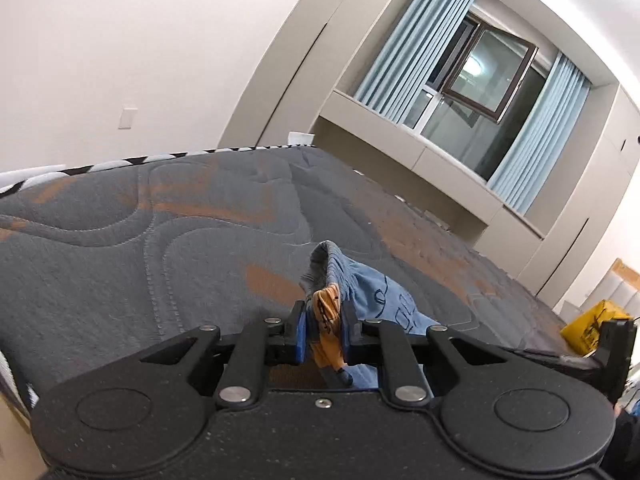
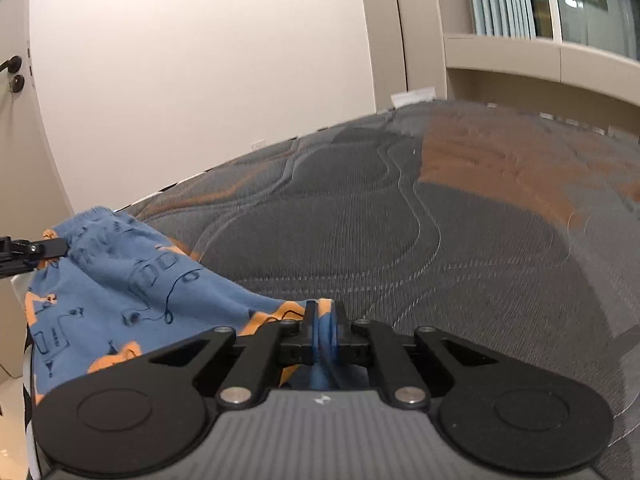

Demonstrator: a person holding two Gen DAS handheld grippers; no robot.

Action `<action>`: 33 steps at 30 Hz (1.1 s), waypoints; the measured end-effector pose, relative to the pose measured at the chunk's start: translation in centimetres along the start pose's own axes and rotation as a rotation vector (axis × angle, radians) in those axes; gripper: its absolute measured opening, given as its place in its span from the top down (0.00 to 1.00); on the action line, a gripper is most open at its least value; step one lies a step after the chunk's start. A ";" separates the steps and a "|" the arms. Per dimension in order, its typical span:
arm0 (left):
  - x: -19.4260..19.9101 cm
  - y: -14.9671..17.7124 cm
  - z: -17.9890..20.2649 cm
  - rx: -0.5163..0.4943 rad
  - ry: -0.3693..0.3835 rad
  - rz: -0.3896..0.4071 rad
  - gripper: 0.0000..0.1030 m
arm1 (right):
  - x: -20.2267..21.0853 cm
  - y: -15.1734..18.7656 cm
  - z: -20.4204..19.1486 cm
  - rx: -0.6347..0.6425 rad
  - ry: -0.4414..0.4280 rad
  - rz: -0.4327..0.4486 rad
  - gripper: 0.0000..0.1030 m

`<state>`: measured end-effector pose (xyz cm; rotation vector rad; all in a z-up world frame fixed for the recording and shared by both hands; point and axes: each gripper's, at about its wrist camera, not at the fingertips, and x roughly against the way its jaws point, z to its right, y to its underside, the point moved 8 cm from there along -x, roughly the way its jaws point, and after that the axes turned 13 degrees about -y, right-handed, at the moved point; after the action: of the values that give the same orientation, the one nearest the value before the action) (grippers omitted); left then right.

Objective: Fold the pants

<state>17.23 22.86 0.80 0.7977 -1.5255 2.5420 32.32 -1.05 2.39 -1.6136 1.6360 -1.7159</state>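
- Left tongs [image 1: 323,334] clamped on a bunched fold of the pants [image 1: 372,300], blue pads pressing orange-and-blue cloth from both sides
- Right tongs [image 2: 323,334] likewise closed tight on another part of the pants [image 2: 132,300], a thin blue edge of fabric squeezed between the pads
- Pants: blue with orange patches and dark line drawings, stretched between the two grips, held over the near part of the bed [image 2: 460,248]
- In the left wrist view, a grey-edged hem of the pants rising just above the pads, the rest of the cloth trailing off to the right
- In the right wrist view, cloth fanning out leftward from the pads to the elastic waistband, where the other tongs' black fingertip [image 2: 50,247] pinches it
- Bed surface: grey quilted mattress [image 1: 160,248] with wavy stitching and rust-orange blotches
- Behind the bed: plain pale wall [image 1: 140,48], window [image 1: 486,76] with light blue curtains [image 1: 416,36]
- Yellow object [image 1: 592,326] at the far right edge of the left wrist view, too cropped to identify
- Door handle [image 2: 12,65] at the left edge of the right wrist view
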 end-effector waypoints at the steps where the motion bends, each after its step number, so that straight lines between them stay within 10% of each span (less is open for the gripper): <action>1: -0.4 0.2 -0.2 0.004 -0.008 -0.018 0.83 | -0.2 0.0 0.0 -0.002 0.001 -0.007 0.94; 7: -2.9 2.0 -1.8 0.035 -0.043 -0.098 0.75 | -1.9 1.5 -0.2 0.016 0.050 -0.072 0.83; 9: -2.2 1.6 -1.9 0.025 -0.077 -0.066 0.56 | -1.3 1.4 -0.7 0.018 0.073 -0.055 0.45; 14: 0.5 1.1 -0.6 -0.052 -0.126 0.044 0.24 | 1.5 1.6 -6.1 0.173 0.043 0.000 0.30; 19: 2.8 2.0 2.4 -0.206 -0.114 0.092 0.05 | 2.2 4.9 -13.7 0.409 -0.028 -0.019 0.35; 29: 4.1 4.4 4.6 -0.294 -0.097 0.070 0.01 | 1.1 10.0 -19.9 0.588 -0.004 -0.091 0.56; 33: 4.3 4.5 5.3 -0.313 -0.077 0.077 0.01 | 0.8 10.3 -20.0 0.611 0.021 -0.118 0.91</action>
<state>14.18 15.32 1.15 0.8147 -1.9480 2.2579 10.95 5.29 -0.47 -1.4002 0.8917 -2.0281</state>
